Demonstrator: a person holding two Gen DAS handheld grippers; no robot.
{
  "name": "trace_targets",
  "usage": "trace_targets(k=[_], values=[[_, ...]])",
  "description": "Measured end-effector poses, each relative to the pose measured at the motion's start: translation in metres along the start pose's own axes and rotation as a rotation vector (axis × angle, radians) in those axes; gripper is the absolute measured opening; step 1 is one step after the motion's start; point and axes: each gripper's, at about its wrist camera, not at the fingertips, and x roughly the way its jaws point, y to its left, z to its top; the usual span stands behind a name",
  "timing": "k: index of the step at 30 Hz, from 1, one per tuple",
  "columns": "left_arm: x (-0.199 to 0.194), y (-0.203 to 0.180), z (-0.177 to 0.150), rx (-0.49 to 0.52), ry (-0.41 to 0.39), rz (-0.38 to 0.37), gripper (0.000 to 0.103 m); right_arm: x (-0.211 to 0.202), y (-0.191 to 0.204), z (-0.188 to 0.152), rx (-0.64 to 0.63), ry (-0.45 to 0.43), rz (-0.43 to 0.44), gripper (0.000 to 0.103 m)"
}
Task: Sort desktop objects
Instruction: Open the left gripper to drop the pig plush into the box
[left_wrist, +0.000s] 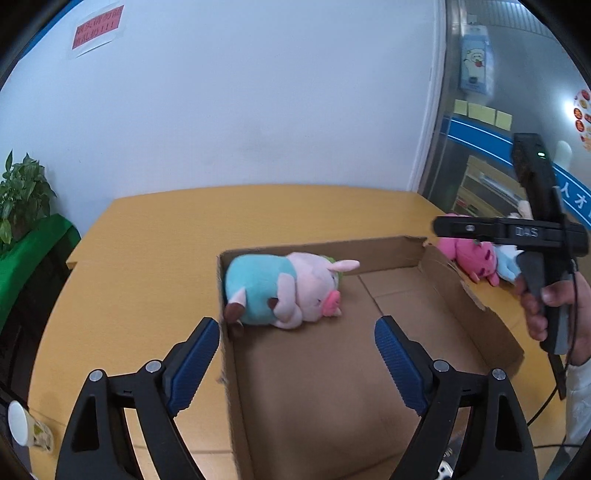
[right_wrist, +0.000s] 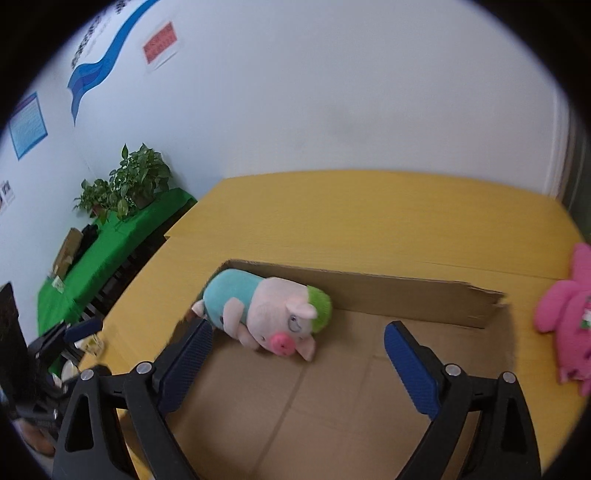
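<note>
A plush pig (left_wrist: 284, 291) in a teal shirt with green hair lies on its side in the far left corner of an open cardboard box (left_wrist: 476, 295) on the yellow table. It also shows in the right wrist view (right_wrist: 266, 314), inside the box (right_wrist: 406, 295). My left gripper (left_wrist: 297, 332) is open and empty, above the box's near left part. My right gripper (right_wrist: 299, 336) is open and empty, above the box, just short of the pig. A pink plush toy (left_wrist: 469, 254) and a light blue one (left_wrist: 508, 264) lie on the table right of the box.
The right hand-held gripper body (left_wrist: 535, 236) hangs over the box's right side. The pink plush (right_wrist: 569, 317) lies right of the box. A paper cup (left_wrist: 26, 428) stands at the table's near left. A green-covered bench (right_wrist: 110, 258) with plants stands left of the yellow table (right_wrist: 369, 221).
</note>
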Motion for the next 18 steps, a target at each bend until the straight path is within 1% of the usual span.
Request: trace_targets(k=[2, 4, 6, 8, 9, 12, 15, 16, 18], values=[[-0.008, -0.007, -0.015, -0.003, 0.010, -0.013, 0.087, -0.023, 0.003, -0.018, -0.033, -0.013, -0.022, 0.096], [-0.009, -0.014, -0.031, 0.002, 0.036, -0.016, 0.086, -0.046, -0.002, -0.046, -0.064, -0.008, -0.046, 0.096], [-0.006, -0.019, -0.051, 0.003, 0.075, -0.030, 0.086, -0.056, -0.004, -0.074, -0.116, 0.014, -0.083, 0.096], [-0.001, -0.023, -0.063, -0.005, 0.111, -0.045, 0.086, -0.052, -0.008, -0.097, -0.140, 0.064, -0.113, 0.096], [0.003, -0.022, -0.071, -0.011, 0.132, -0.044, 0.086, -0.047, -0.015, -0.112, -0.133, 0.106, -0.121, 0.096], [0.013, -0.022, -0.089, -0.023, 0.182, -0.024, 0.086, -0.036, -0.028, -0.146, -0.109, 0.180, -0.137, 0.096], [0.020, -0.019, -0.100, -0.046, 0.219, -0.045, 0.086, -0.030, -0.033, -0.168, -0.101, 0.215, -0.161, 0.096], [0.022, -0.018, -0.103, -0.051, 0.228, -0.052, 0.086, -0.028, -0.034, -0.174, -0.093, 0.225, -0.159, 0.096], [0.029, -0.019, -0.107, -0.049, 0.244, -0.039, 0.086, -0.028, -0.036, -0.185, -0.068, 0.237, -0.137, 0.096]])
